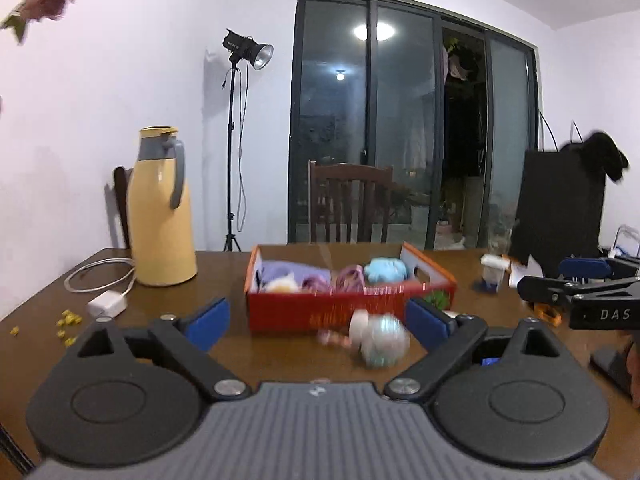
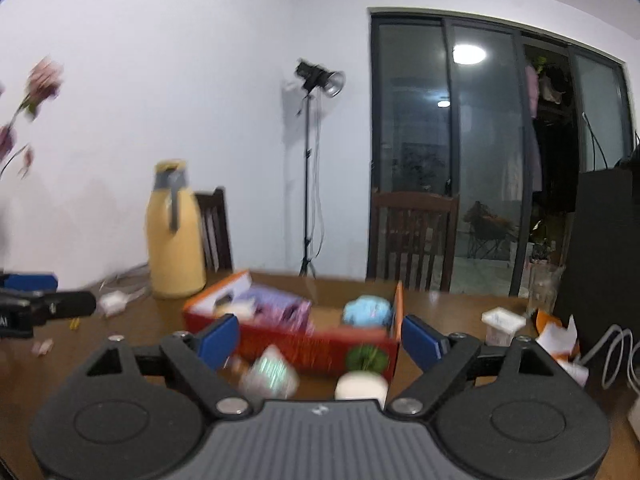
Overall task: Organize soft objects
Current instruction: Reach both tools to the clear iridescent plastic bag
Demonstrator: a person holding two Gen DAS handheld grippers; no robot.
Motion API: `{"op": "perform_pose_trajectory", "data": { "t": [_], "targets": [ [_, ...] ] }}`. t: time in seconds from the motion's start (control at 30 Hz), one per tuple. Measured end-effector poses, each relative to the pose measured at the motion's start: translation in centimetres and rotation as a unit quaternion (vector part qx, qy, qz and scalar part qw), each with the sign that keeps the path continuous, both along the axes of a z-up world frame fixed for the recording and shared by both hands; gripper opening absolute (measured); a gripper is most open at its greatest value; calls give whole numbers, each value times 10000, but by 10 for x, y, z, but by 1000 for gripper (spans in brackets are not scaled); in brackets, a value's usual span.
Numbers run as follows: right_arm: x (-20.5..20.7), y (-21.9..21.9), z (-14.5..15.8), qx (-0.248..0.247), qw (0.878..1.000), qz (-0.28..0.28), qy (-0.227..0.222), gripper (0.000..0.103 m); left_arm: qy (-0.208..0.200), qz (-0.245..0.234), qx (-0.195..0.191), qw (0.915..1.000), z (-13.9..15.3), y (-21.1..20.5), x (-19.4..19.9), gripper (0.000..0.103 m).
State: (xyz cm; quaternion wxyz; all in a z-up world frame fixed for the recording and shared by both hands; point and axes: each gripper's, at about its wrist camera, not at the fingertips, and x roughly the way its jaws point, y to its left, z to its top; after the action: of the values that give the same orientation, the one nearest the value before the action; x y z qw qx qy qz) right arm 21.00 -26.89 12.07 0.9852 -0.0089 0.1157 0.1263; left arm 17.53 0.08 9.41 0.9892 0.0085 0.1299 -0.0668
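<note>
An open red box [image 1: 348,308] on the brown table holds a purple cloth [image 1: 288,272], a light blue plush [image 1: 386,270] and other soft pieces. In front of it is a blurred white and teal soft toy [image 1: 378,338]. My left gripper [image 1: 318,320] is open, and its blue pads touch nothing. My right gripper [image 1: 560,280] reaches in from the right. In the right wrist view my right gripper [image 2: 320,340] stands open before the box [image 2: 304,344], with the blurred toy [image 2: 270,376] and a small green plant in a white pot [image 2: 364,376] below it. My left gripper [image 2: 40,304] shows at the left edge.
A yellow thermos jug [image 1: 160,208] stands at the back left, with a white charger and cable [image 1: 106,304] and yellow bits [image 1: 68,320] near it. A small white cup [image 1: 494,270] and paper scraps [image 2: 556,336] lie right of the box. A wooden chair [image 1: 348,200] stands behind the table.
</note>
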Motion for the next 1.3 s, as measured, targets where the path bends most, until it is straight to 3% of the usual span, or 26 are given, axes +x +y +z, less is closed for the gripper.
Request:
{"op": "perform_pose_trajectory", "data": {
  "t": [0.17,0.27,0.43,0.57,0.63,0.77,0.83,0.97,1.03,1.2,1.3],
  "targets": [
    [-63,10,-34,7,9999,162,-37,88,-125,136,19,9998,-29,6,-63,99],
    [-96,11,-56,294,9995,3,70,89,-68,260,-153,9995,-50,14,-92,100],
    [-123,13,-80,134,9995,19,291,89,108,-39,-18,9999,-61,7,-96,100],
    [-122,10,-80,267,9991,-50,319,89,178,-113,-308,9993,-60,5,-92,100],
    [-116,8,-79,340,9989,-86,321,89,226,-130,-265,9993,-60,3,-87,100],
    [-101,4,-77,496,9977,-50,462,86,354,-121,-382,9986,-62,7,-71,100],
    [-90,3,-77,540,9970,-14,557,77,416,-137,-475,9979,-60,11,-59,100],
    [-60,0,-77,594,9960,-62,660,71,444,-120,-460,9979,-55,13,-24,99],
    [-44,-3,-76,624,9954,-77,721,65,506,-115,-467,9976,-53,14,-5,94],
    [10,-5,-68,732,9931,52,916,52,825,-329,-537,9946,-48,16,72,75],
    [46,-2,-56,814,9932,295,783,46,1123,-440,-614,9908,-48,13,131,75]
  ]
}}
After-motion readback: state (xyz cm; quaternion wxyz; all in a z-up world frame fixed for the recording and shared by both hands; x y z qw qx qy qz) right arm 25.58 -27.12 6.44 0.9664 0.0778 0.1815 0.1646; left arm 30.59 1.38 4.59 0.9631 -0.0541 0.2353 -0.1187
